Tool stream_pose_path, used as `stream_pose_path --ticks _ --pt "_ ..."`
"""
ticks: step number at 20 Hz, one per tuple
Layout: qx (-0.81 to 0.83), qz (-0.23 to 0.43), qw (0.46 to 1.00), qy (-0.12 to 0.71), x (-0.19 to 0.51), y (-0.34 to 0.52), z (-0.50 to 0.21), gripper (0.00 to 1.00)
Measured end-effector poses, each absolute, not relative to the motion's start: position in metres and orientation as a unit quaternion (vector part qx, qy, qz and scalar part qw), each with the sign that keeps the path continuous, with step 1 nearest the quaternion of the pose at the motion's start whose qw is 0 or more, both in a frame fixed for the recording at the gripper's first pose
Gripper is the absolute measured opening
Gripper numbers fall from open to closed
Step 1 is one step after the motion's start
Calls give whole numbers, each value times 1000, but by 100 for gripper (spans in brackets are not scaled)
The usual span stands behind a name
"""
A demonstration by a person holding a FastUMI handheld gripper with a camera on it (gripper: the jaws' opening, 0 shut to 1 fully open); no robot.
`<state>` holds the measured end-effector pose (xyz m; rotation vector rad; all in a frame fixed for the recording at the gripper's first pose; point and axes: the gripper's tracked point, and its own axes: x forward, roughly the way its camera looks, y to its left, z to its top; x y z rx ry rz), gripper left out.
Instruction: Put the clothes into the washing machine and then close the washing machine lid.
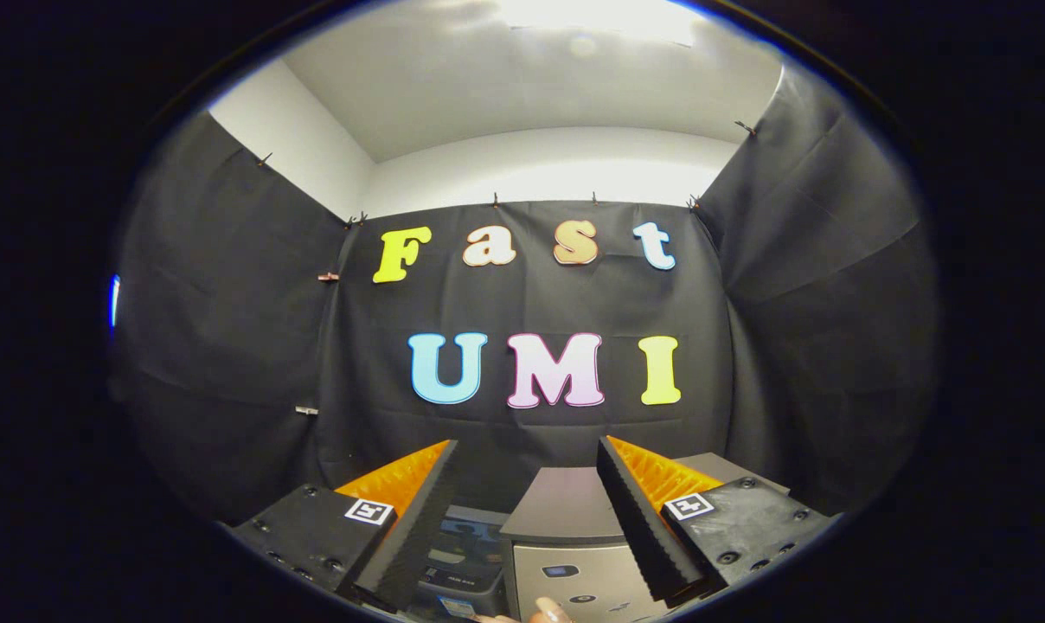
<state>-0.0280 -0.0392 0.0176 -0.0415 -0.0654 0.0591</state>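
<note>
My gripper [527,454] is held up high and level, open, with nothing between its fingers. Below and between the fingers I see the top of a grey washing machine [566,506] with its flat dark lid lying down and a silver front panel [574,580] under it. A fingertip of a person's hand [550,611] shows at the front of that panel. No clothes are in sight from here.
A dark appliance or box with labels [464,554] stands just left of the washing machine, behind the left finger. Black cloth walls close the booth on three sides, with white wall and ceiling above.
</note>
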Motion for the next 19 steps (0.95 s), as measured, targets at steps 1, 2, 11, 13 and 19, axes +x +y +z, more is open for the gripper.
stream_pose_path --ticks 1,2,11,13,19 --pt "-23 29 999 -35 -29 -40 19 97" --pt "-23 29 999 -38 -31 -40 20 97" --pt "-27 28 998 -39 -38 -36 18 97" --pt "-26 25 999 -41 -39 -38 21 97" --pt "-24 22 998 -47 -42 -37 23 97"
